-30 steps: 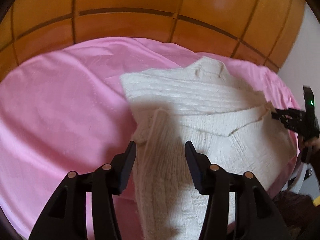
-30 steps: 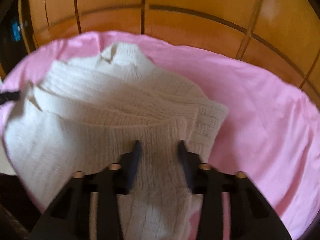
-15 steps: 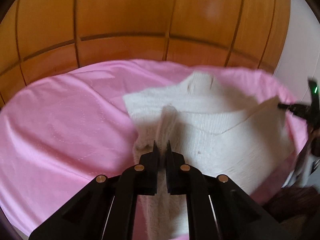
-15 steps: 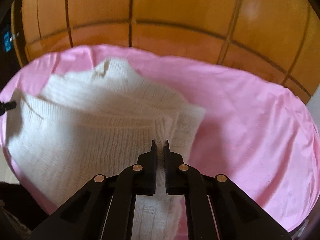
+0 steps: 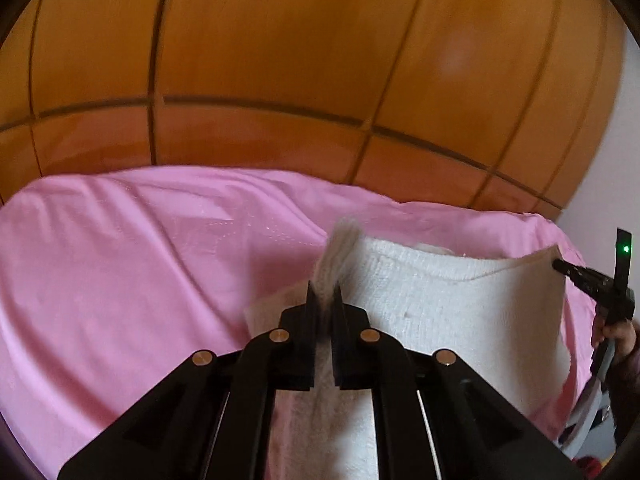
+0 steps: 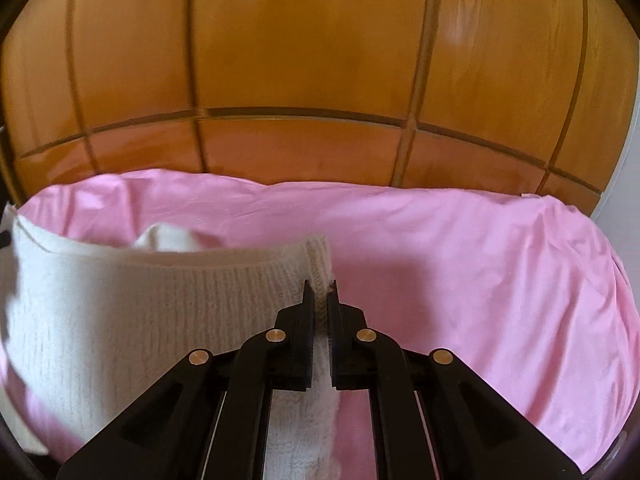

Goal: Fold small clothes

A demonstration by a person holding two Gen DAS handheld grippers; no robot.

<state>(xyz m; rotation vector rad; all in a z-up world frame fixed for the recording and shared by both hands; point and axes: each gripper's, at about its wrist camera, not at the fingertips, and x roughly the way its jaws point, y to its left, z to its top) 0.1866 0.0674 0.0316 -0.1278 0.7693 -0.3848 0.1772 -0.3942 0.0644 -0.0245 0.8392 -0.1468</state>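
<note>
Both grippers pinching the white knit's near edge, fold only partly made.

Left wrist view: the left gripper (image 5: 324,294) is clamping a bunched corner of the white knit sweater (image 5: 440,312), jaws nearly together on the cloth. The sweater is hanging raised off the pink sheet (image 5: 120,280), its top edge stretching right to the right gripper (image 5: 560,266), which a hand (image 5: 614,332) is holding. Right wrist view: the right gripper (image 6: 319,292) is pinching the ribbed corner of the sweater (image 6: 140,300) tight between its jaws; more knit is lying behind the raised edge. Judged progress: lower half is being carried over; laying down and smoothing remain. Surface is wrinkled pink bedding (image 6: 480,260); a panelled wooden headboard (image 6: 320,60) is standing behind it, with pale wall (image 5: 616,140) at right.
</note>
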